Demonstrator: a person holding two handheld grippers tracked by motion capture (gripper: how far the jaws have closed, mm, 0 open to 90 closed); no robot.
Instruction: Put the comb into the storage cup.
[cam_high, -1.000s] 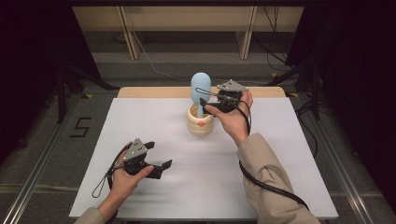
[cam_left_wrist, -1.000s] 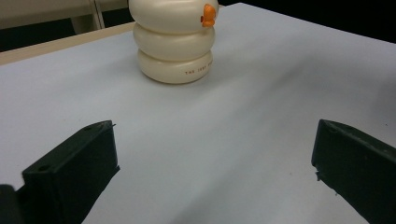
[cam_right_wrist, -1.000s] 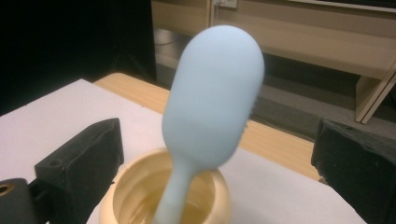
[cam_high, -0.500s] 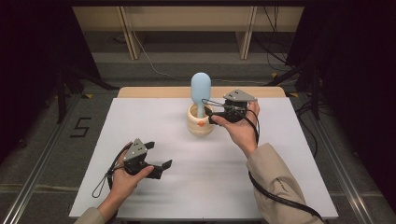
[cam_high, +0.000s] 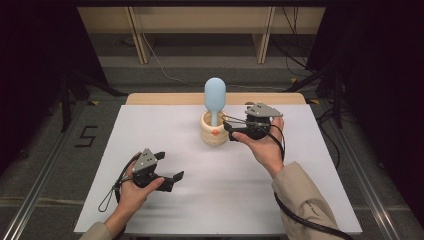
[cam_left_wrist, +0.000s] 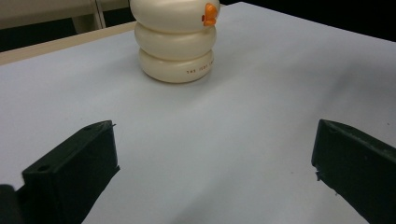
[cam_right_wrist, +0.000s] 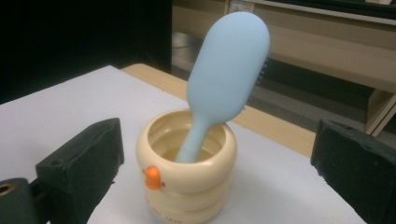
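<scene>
Right gripper (cam_high: 231, 126) has backed off brush (cam_high: 214, 96), jaws apart; brush stands in cup (cam_high: 214, 134). Placement looks done. Left gripper (cam_high: 172, 176) apart, idle.

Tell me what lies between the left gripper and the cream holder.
Nothing: in the left gripper view, bare white table runs from the open left gripper to the cream holder. The high view agrees.

A large dark number "5" (cam_high: 87, 136) was marked on the grey floor left of the table. A line of tiny dark capital letters (cam_left_wrist: 199, 71) ran along the bottom ring of the cream cup (cam_left_wrist: 175, 44); it seemed to begin "THE", and the rest was too small to read.
</scene>
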